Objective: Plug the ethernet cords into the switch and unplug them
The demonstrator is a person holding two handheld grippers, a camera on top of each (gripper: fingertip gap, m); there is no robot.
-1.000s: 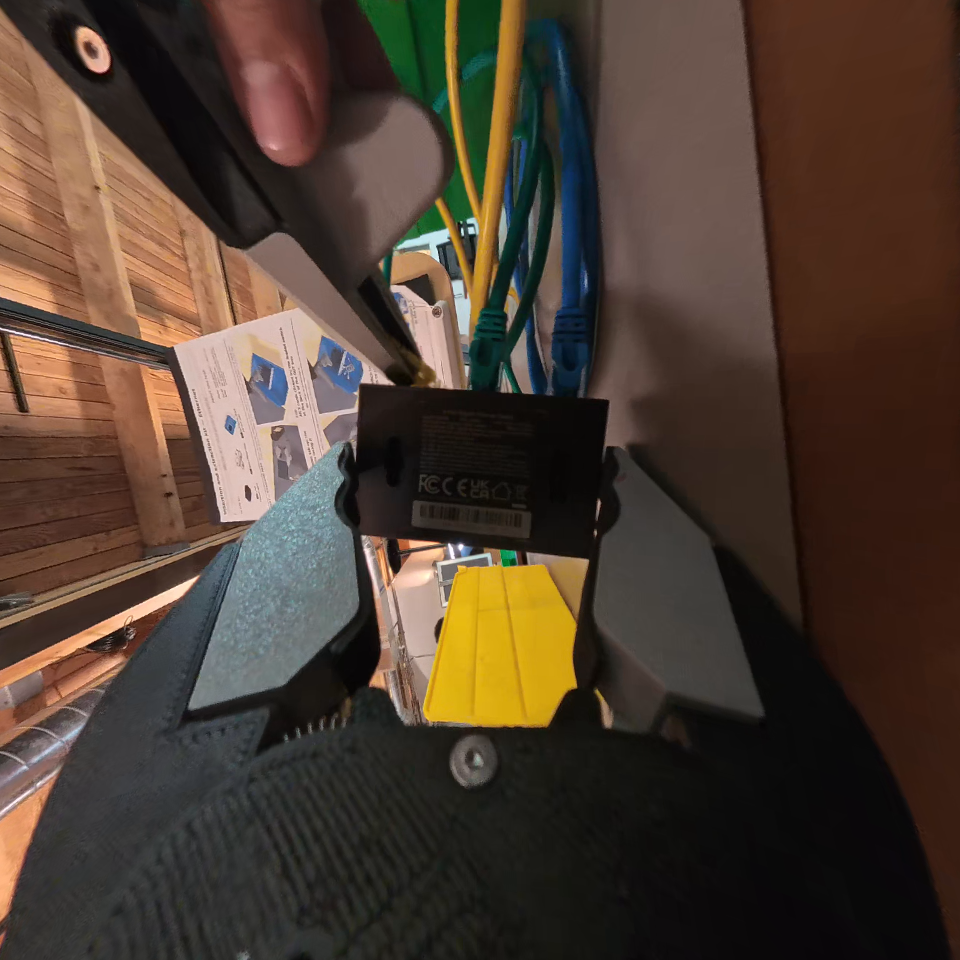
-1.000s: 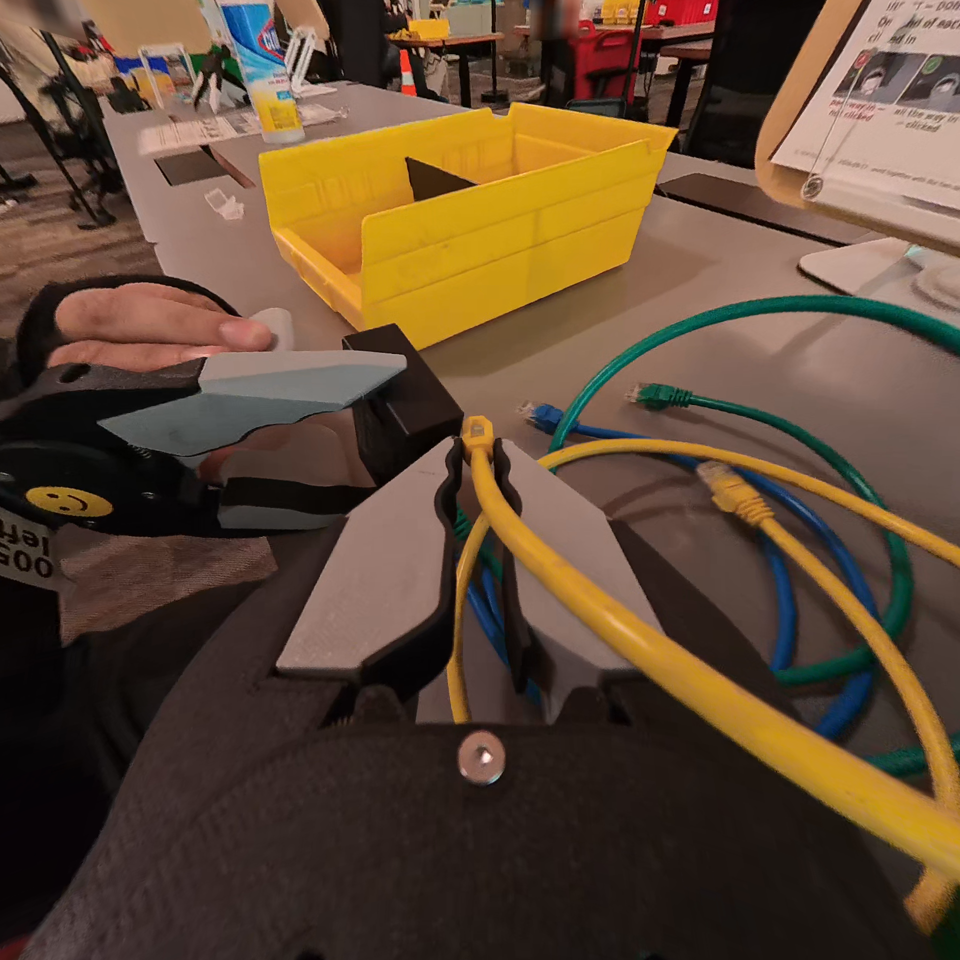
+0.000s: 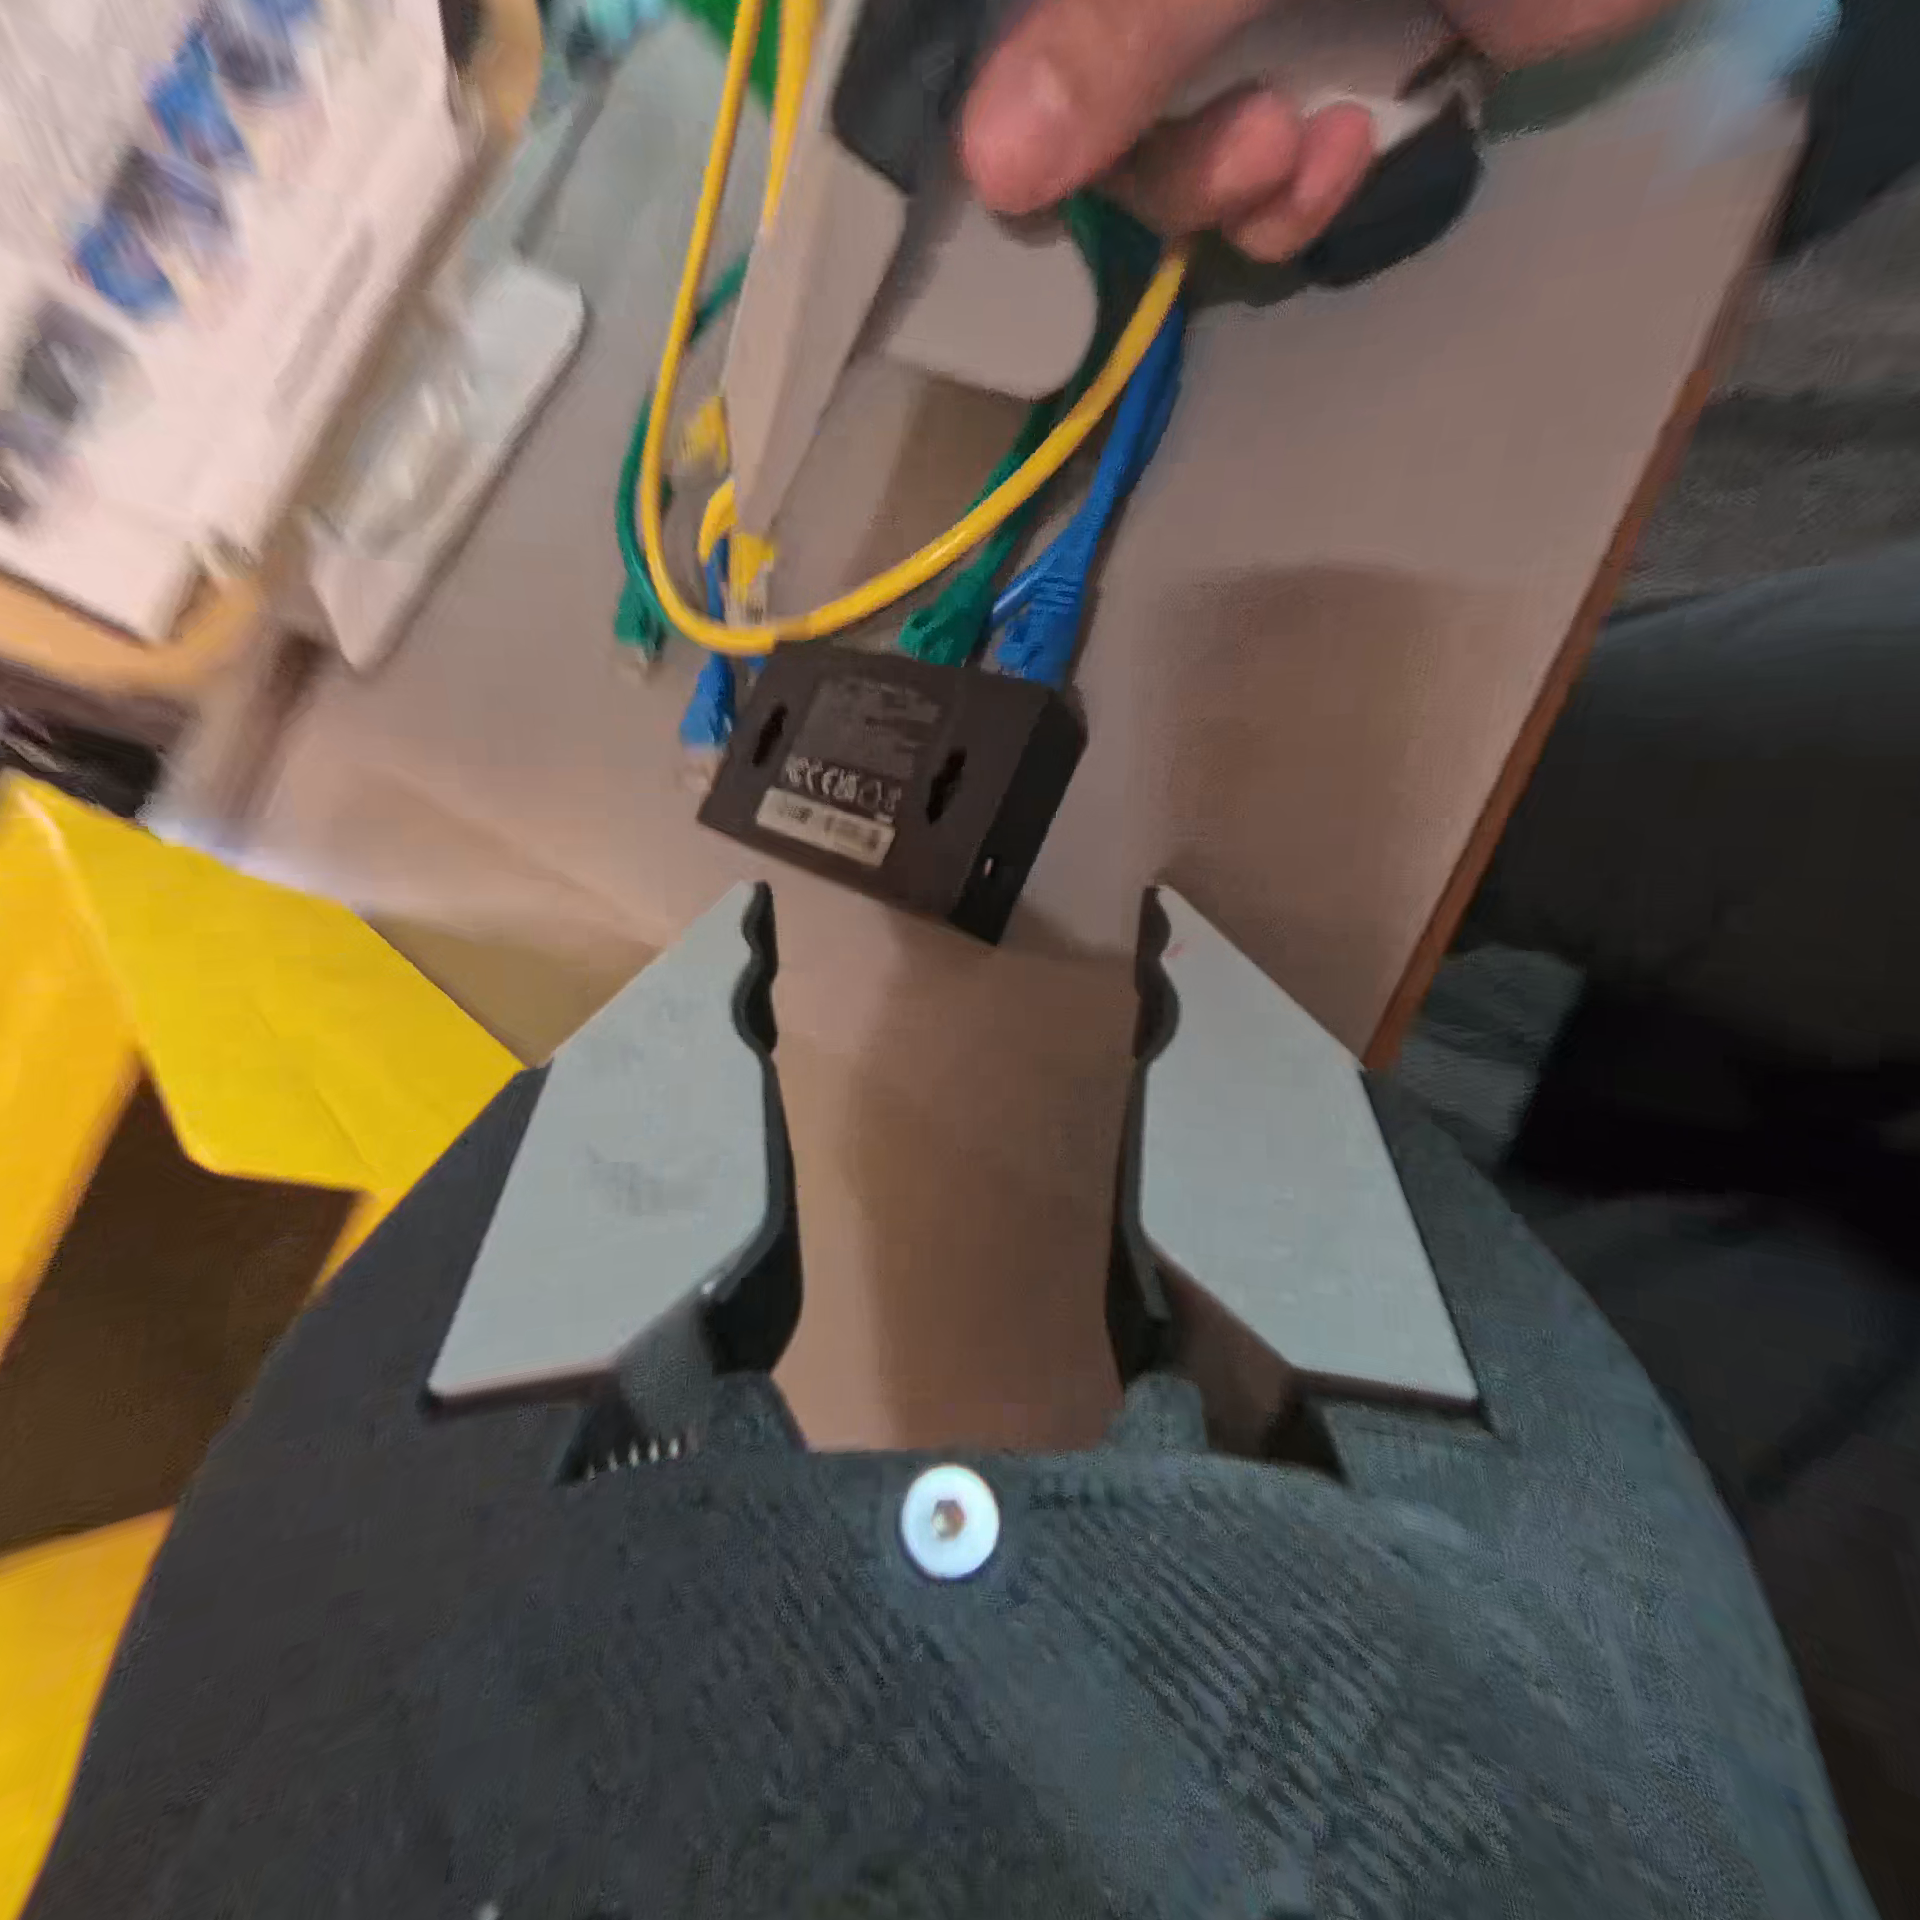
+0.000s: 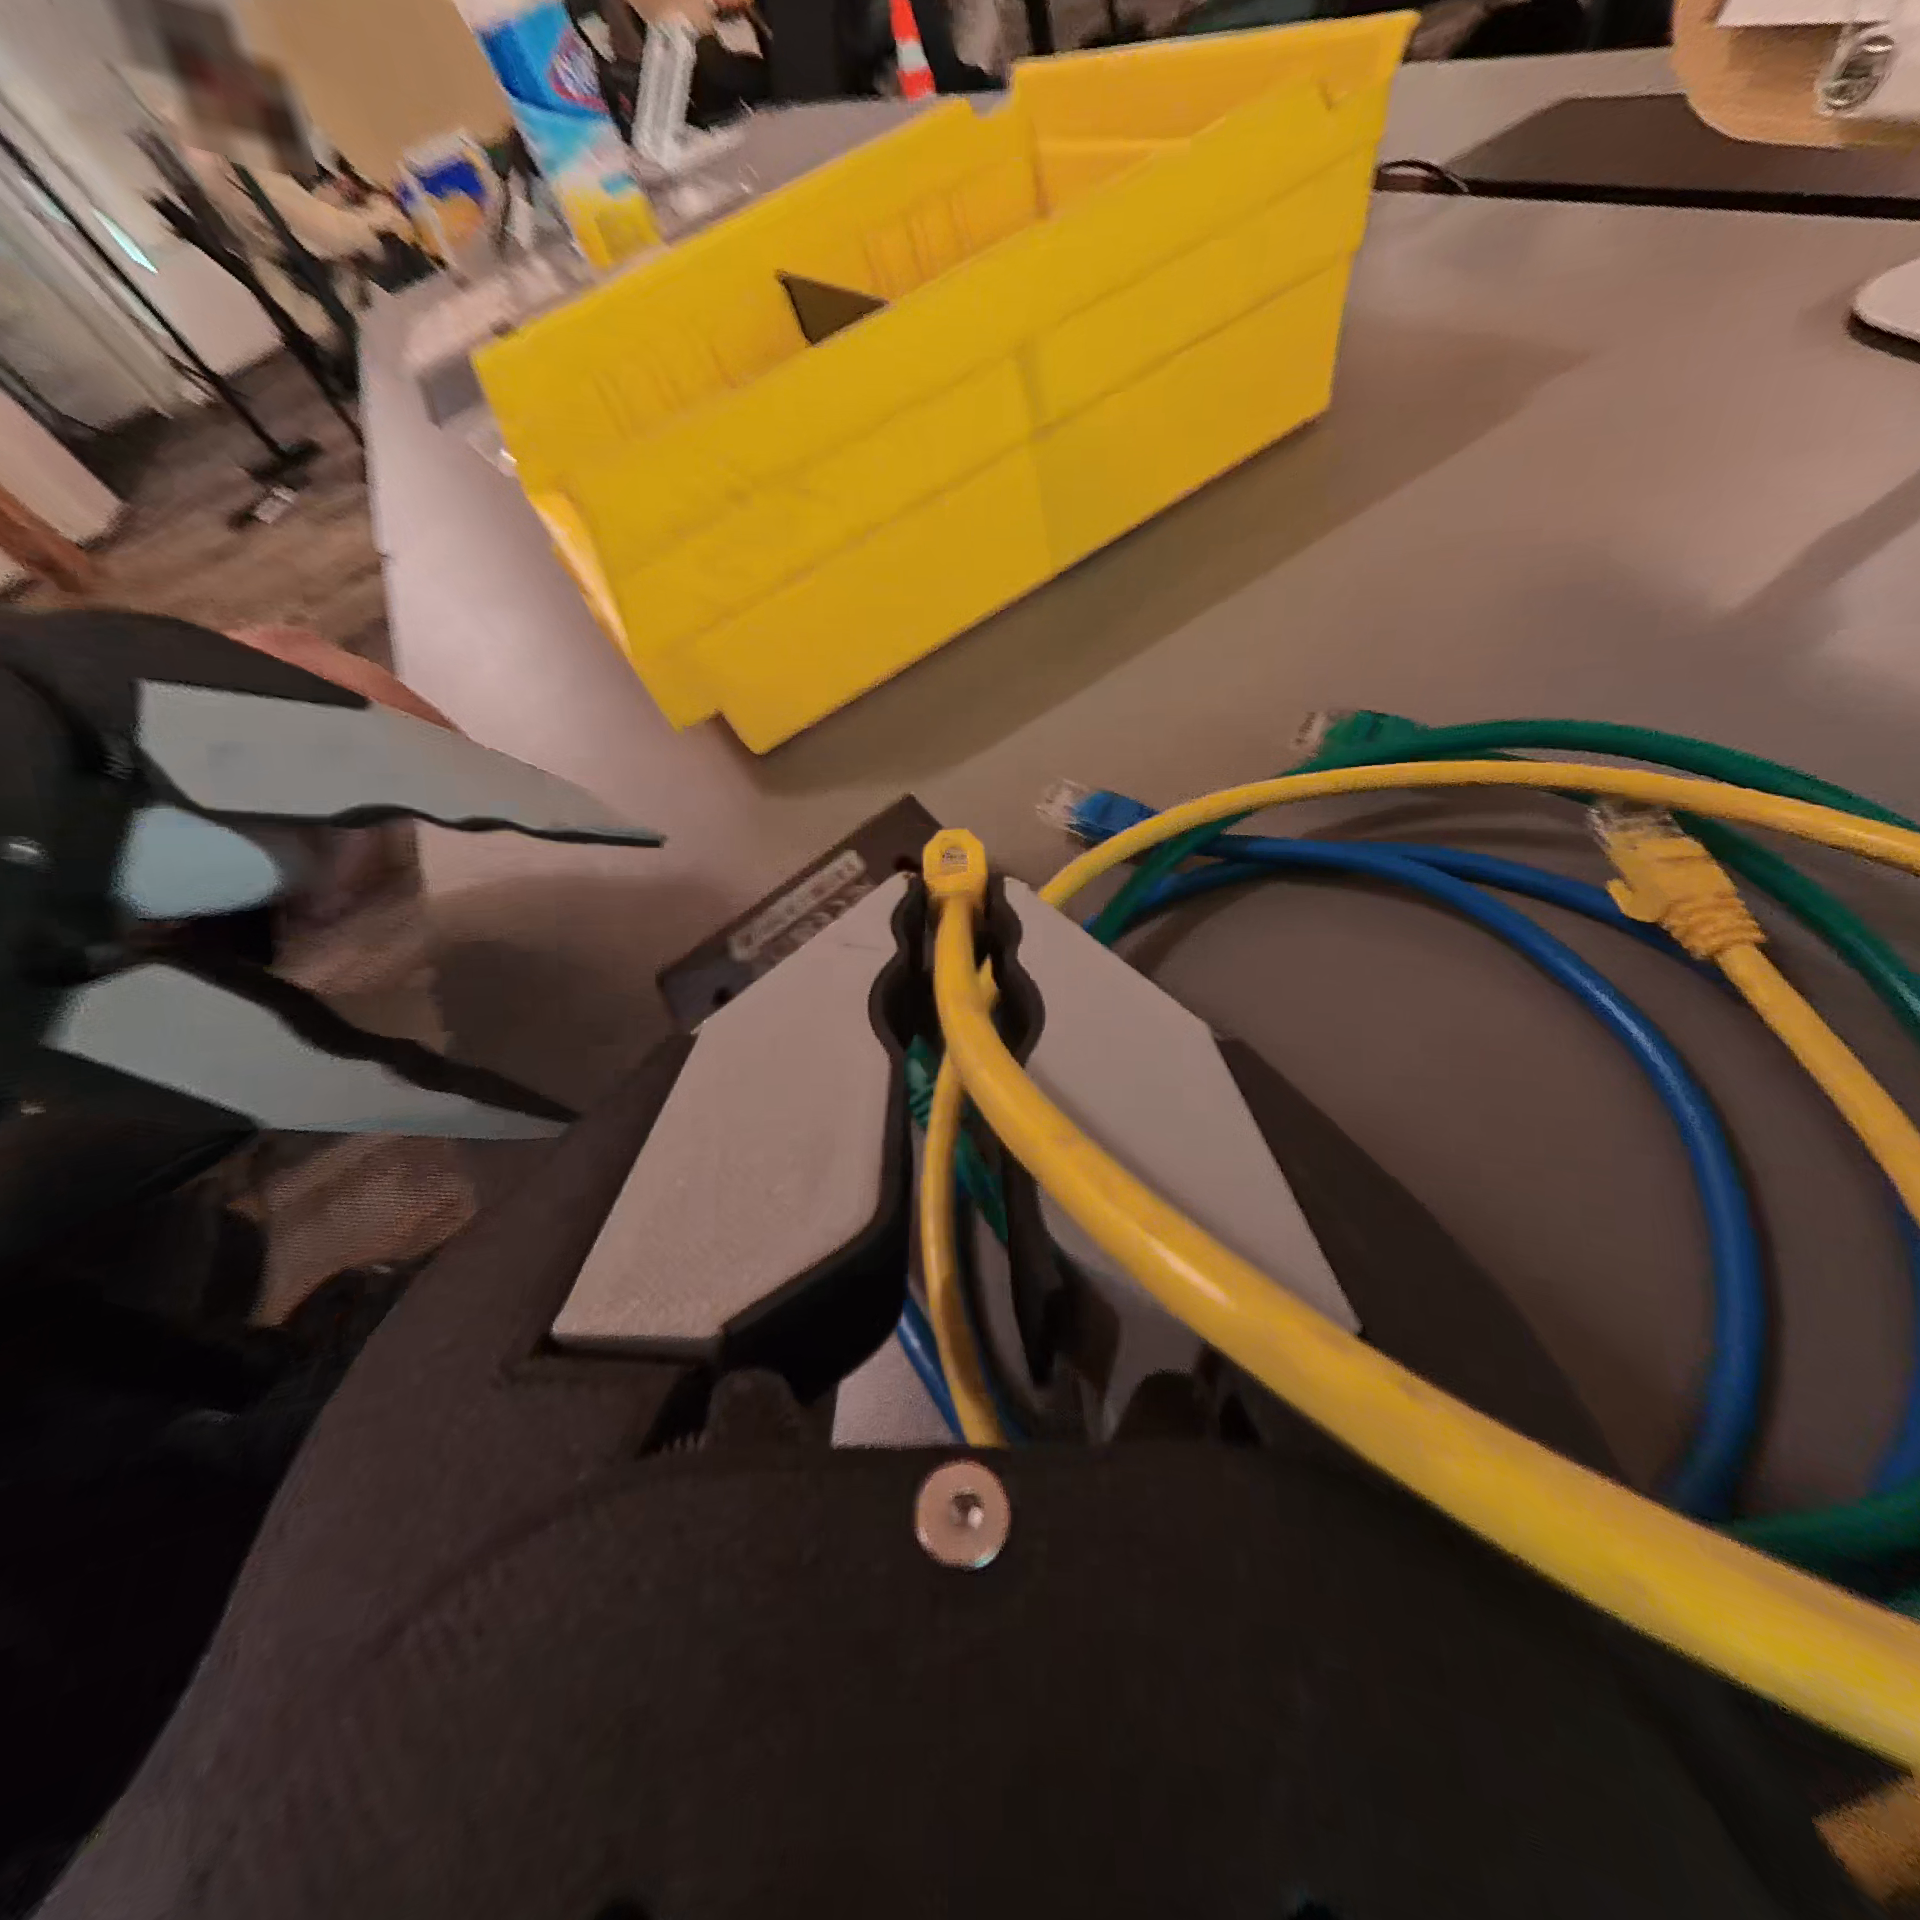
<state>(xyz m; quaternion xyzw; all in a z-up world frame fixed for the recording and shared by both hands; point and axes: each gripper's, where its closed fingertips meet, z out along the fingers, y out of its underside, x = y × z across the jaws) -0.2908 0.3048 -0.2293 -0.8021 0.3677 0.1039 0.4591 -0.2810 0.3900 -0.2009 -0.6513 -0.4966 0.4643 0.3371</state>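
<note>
While the black switch (image 3: 891, 788) lies on the grey table (image 3: 1299, 582) label side up, nothing grips it; it sits just ahead of the left gripper (image 3: 954, 961), apart from both fingers. Left gripper jaws spread wide, empty, bare table between them. Green cord (image 3: 961, 613) and blue cord (image 3: 1060, 603) each have a plug at the switch's far edge, look seated in ports. Right gripper (image 4: 956, 894) is clamped on the yellow cord (image 4: 1195, 1226) just behind its plug, plug tip poking out past the fingertips, right at the switch's port side. Whether that plug is in a port, cannot tell: blur and fingers hide it. In the right wrist view only a corner of the switch (image 4: 790, 914) shows beyond the fingers. Yellow cord's other plug (image 4: 1673, 883) lies loose on the table, as do 1 blue plug (image 4: 1101, 808) and 1 green plug (image 4: 1351, 732), all 3 cords looped together to the right. A person's hand (image 3: 1143, 114) holds the right gripper from above in the left wrist view. Yellow bin (image 4: 935, 436) stands on the table beyond the switch, well apart. Bottles and clutter at the table's far end, blurred.
</note>
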